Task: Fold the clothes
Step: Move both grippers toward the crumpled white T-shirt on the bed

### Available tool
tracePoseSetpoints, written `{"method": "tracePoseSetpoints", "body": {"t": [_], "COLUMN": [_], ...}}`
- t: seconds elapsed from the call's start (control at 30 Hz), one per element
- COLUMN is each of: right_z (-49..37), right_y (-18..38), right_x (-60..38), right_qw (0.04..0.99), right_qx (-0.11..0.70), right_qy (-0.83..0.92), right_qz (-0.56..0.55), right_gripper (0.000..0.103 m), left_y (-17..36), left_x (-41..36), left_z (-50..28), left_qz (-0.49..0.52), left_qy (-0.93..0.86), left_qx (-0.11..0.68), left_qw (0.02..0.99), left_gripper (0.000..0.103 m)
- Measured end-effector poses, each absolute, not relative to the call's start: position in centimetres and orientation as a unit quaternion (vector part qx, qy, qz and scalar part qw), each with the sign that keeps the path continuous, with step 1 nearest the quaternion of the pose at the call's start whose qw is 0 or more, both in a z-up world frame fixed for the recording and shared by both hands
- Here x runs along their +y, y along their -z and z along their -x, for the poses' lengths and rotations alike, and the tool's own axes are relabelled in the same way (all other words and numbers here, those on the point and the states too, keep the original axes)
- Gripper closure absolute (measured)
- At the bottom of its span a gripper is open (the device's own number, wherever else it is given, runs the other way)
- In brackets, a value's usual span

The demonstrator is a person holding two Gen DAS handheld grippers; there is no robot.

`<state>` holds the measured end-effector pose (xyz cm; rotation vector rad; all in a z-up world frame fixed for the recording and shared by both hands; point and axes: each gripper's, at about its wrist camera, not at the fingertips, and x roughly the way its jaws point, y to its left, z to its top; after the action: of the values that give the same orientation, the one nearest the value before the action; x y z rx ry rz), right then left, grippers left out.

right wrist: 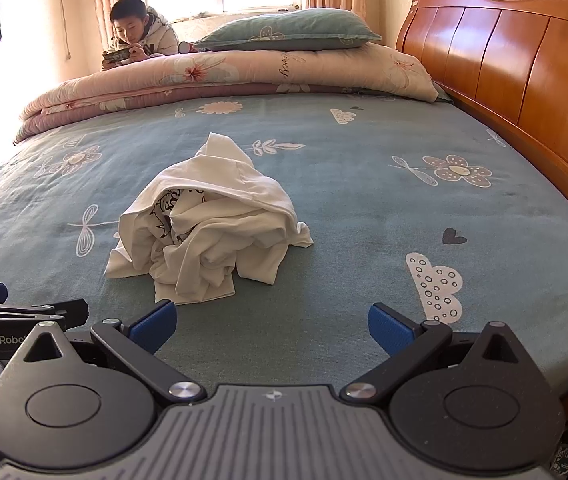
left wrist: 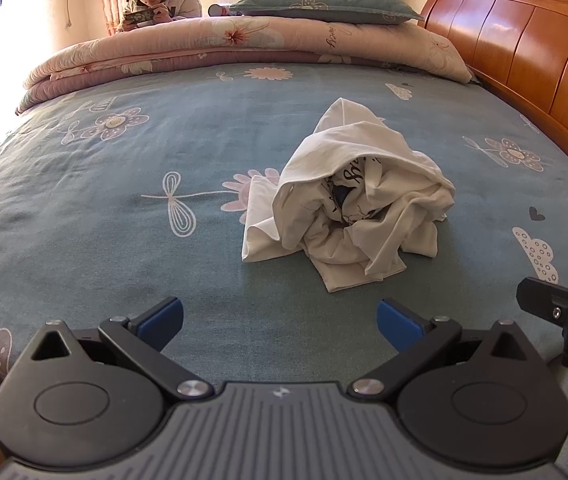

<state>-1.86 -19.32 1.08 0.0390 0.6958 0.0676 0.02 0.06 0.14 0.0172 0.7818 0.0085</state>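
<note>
Nearest us, the left gripper (left wrist: 280,322) has its blue fingers (left wrist: 162,316) spread wide with nothing between them; the right gripper (right wrist: 272,326) is the same, wide apart and empty. Both hang low over the bed (right wrist: 364,184). Ahead of the fingers lies the white garment (left wrist: 348,208), a crumpled heap with dark print partly hidden in its folds, the lettering unreadable. It sits ahead and slightly right of our left fingers, ahead and left of our right ones, so roughly between the two. We judge neither clearly nearer. The heap shows no clear long axis. "GenRobo" reads on the left gripper's side in the right view.
</note>
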Motion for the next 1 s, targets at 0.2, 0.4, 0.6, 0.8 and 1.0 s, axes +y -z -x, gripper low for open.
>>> {"method": "tracePoseSetpoints", "body": {"t": [0.2, 0.4, 0.6, 0.8, 1.0], "right_z": [1.7, 1.4, 0.9, 0.5, 0.2], "right_y": [-0.5, 0.0, 0.6, 1.1, 1.4], "right_x": [-19.4, -19.5, -19.6, -19.7, -19.9], "right_qw": [0.937, 0.934, 0.931, 0.931, 0.937], "right_qx": [0.348, 0.355, 0.363, 0.361, 0.344], "right_qy": [-0.034, -0.035, -0.035, -0.043, -0.056], "right_qz": [-0.02, -0.021, -0.024, -0.027, -0.024], "right_gripper": [0.0, 0.0, 0.0, 0.0, 0.0], "left_y": [0.6, 1.1, 2.0, 2.9, 3.8], "left_x": [-0.1, -0.3, -0.1, 0.2, -0.2], "left_z": [-0.2, -0.7, -1.0, -1.9, -2.6], "left_qz": [-0.008, -0.013, -0.002, 0.016, 0.017], "left_qy": [-0.003, 0.002, 0.005, 0.009, 0.019], "left_qx": [0.389, 0.4, 0.407, 0.417, 0.423], "left_qw": [0.921, 0.916, 0.913, 0.909, 0.906], "left_gripper": [0.0, 0.001, 0.0, 0.0, 0.0]}}
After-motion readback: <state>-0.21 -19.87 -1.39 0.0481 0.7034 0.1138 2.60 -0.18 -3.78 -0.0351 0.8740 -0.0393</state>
